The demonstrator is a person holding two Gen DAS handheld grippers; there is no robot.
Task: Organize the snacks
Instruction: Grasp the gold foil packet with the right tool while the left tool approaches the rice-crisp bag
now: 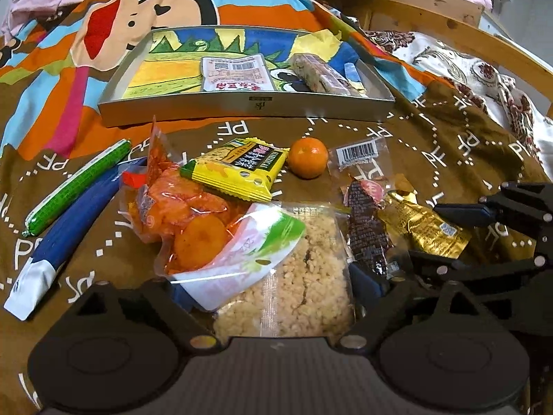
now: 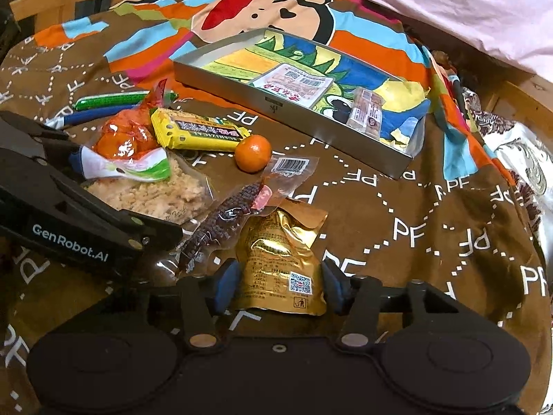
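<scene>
Snacks lie mostly loose on the bed's brown blanket. Nearest, the right tongs (image 2: 278,285) close narrowly around a gold packet (image 2: 281,259), while the left tongs (image 1: 276,297) straddle a rice-crisp bag (image 1: 293,269), wide. Farther off, the silver tray (image 1: 242,105) holds only two packets.

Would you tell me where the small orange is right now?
The small orange lies on the brown cloth, just before the silver tray, right of the yellow wafer packet.
</scene>
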